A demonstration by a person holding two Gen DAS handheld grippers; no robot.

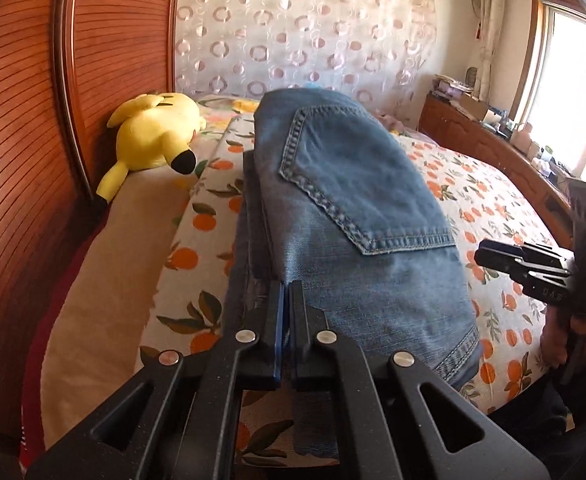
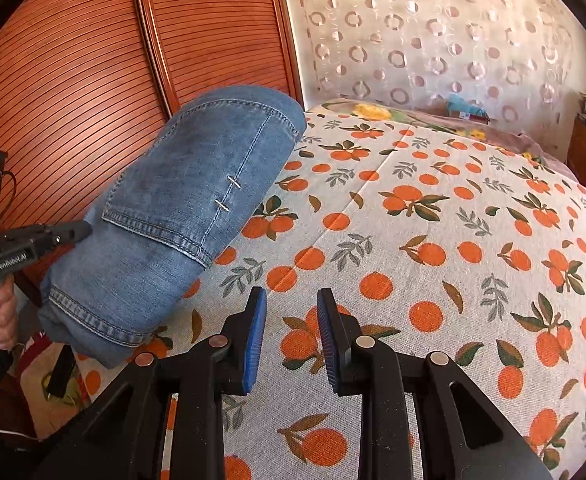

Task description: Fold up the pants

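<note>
Pants (image 1: 357, 208) are lying folded into a compact bundle near the bed's (image 2: 433, 240) left edge, so I'm judging little remains, my left hand-held gripper (image 1: 287, 304) closing empty beside them, my right hand-held gripper (image 2: 291, 320) hovering apart.

pants (image 1: 345, 208) on bed (image 1: 493, 200) | plush toy (image 1: 153, 136) left, seemingly behind them

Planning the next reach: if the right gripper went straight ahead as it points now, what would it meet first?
Most likely the orange-print bedspread: the right gripper, empty, angles down at bare cover, with the folded jeans off to its left.
</note>
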